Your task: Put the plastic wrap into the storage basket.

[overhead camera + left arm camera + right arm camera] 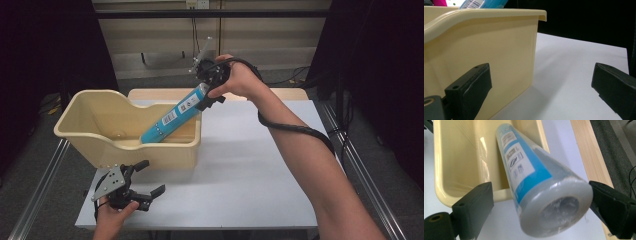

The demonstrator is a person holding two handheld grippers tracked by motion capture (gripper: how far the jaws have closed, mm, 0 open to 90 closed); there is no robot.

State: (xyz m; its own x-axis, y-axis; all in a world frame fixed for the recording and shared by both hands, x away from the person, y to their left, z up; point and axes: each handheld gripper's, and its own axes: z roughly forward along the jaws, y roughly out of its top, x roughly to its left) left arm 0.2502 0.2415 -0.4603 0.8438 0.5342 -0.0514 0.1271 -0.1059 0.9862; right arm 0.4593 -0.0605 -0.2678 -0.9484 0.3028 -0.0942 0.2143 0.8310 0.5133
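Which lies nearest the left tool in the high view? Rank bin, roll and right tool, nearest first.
1. Bin, just ahead of it.
2. Roll, leaning in the bin's right end.
3. Right tool, at the roll's raised far end.

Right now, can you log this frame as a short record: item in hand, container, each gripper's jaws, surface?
item: blue-labelled wrapped roll, lower end inside the bin, leaning on its right rim
container: cream plastic bin, on the table's left half
right gripper: at the roll's upper end, jaws open, left jaw clear of the roll
left gripper: near the table's front edge beside the bin, jaws open, nothing between them
surface: white table
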